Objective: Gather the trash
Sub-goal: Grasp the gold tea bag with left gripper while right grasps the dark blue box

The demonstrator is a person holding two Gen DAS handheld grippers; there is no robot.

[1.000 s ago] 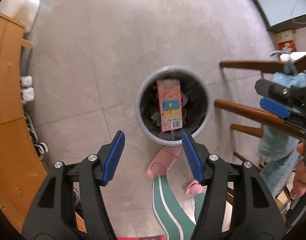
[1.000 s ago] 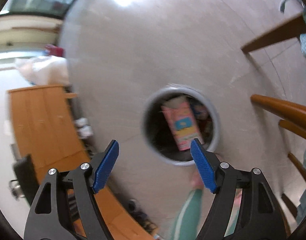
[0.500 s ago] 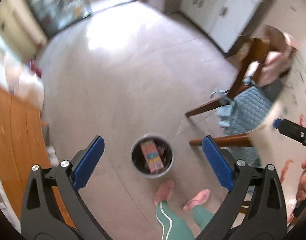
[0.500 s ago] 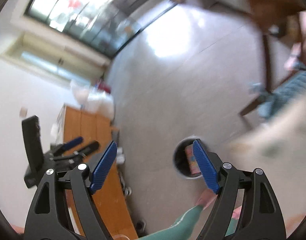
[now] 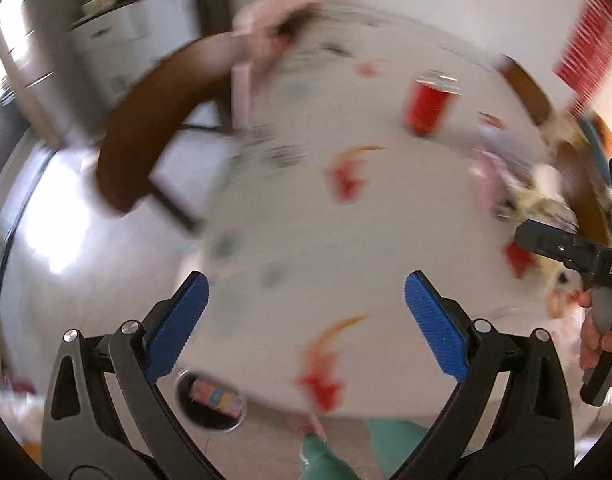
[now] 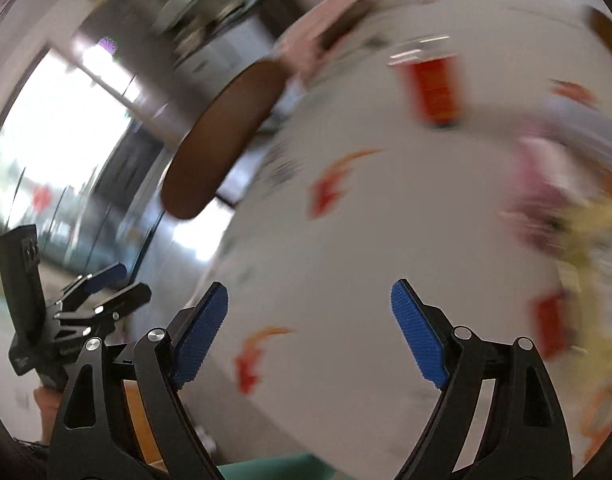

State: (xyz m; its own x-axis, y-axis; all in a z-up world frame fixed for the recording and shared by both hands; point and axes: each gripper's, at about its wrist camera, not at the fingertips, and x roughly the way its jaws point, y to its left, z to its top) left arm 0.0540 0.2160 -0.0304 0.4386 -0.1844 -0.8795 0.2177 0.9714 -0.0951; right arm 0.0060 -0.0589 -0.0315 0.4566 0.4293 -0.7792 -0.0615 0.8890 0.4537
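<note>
Red can (image 5: 427, 106) upright on table (image 5: 325, 232), both claws empty, agape

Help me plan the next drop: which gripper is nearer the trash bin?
Left. The left gripper hangs beside the trash bin; the right gripper sits farther right, over the table.

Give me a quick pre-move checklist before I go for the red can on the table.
1. Left claw open and empty: ok.
2. Right claw open and empty: ok.
3. Red can standing on the table: ok, at the far side.
4. Image sharp enough to aim: not ok, both views are motion-blurred.
5. Trash bin located: ok, on the floor below the table edge, near the left claw.
6. Clutter at the table's right edge identified: cannot tell.
</note>
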